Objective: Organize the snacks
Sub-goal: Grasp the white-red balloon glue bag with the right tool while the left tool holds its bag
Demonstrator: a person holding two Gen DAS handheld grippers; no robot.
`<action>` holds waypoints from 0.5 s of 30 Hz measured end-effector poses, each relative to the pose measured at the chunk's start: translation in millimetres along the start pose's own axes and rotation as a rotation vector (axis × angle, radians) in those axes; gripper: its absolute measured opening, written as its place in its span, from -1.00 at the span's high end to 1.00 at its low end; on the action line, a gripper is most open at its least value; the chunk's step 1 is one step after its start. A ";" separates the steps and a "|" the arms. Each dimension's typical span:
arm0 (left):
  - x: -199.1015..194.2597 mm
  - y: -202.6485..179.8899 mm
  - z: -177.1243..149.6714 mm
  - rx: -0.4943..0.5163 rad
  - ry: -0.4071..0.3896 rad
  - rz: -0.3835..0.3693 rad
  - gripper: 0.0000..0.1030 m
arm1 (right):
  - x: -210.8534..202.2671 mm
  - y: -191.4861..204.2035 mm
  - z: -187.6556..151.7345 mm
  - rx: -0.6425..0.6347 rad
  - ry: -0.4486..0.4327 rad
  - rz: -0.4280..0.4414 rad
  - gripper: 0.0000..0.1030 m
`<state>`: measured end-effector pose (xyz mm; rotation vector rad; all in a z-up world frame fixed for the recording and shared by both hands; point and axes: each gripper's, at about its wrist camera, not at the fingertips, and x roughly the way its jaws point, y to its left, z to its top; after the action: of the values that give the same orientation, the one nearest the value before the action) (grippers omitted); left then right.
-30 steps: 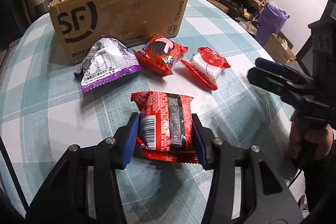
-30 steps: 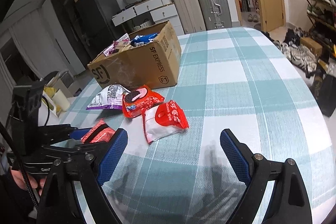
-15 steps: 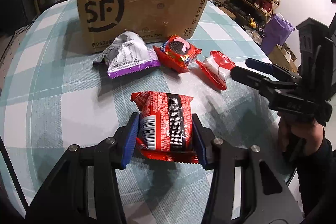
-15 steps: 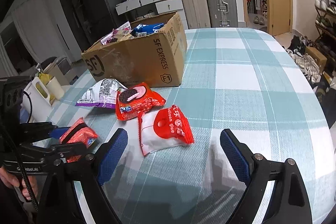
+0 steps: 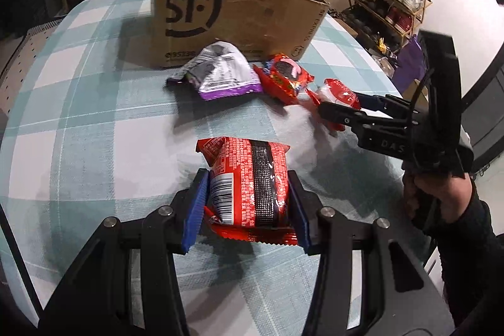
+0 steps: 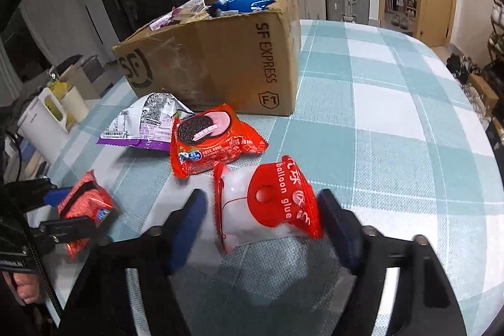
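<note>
Left tongs [image 5: 249,194] pinch the red-and-black snack pack [image 5: 249,181] by its two long sides, blue pads pressed into the wrapper — pack sits low over the worktop [image 5: 78,147], near the front edge, bottom seam about at cloth level; can't tell if it's lifted clear.

Right tongs [image 6: 261,222] have just been closing, with the red-and-white "balloon glue" packet [image 6: 267,207] between the pads. Right pad looks to be touching the red flap; left pad stands off the wrapper with a visible gap. So not a grip yet — jaws partly spread around the packet.

Cardboard SF box [image 6: 220,62] stands toward the back of the worktop, top open, already holding several packs — my guess is it's the collection bin, which explains why both tongs are loading up facing it. Purple-and-silver pouch [image 6: 145,122] lies just in front of the box, the red cookie pack [image 6: 208,137] beside it and apparently touching it, both untouched.

Side grips make sense: these wrappers are soft and air-filled, so clamping across the narrow width gives the pads something to bite. Risk on the right — slick flap could slip out if only the seam gets caught.
</note>
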<state>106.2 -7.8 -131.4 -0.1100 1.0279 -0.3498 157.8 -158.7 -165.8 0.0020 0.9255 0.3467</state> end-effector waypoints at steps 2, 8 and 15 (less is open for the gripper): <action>-3.1 4.0 -0.1 -0.013 -0.004 -0.002 0.13 | 0.8 6.5 0.3 -0.049 0.008 -0.005 0.03; -18.0 7.7 0.2 -0.025 -0.027 0.000 0.13 | -3.1 0.6 0.7 -0.010 0.002 0.039 0.08; -36.2 9.6 11.8 -0.034 -0.042 0.028 0.13 | -35.7 5.3 5.9 0.023 -0.063 0.084 0.08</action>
<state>101.6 12.6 -98.1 -0.1331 0.9927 -0.3038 141.3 -163.3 -133.5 0.0724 0.8685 0.4116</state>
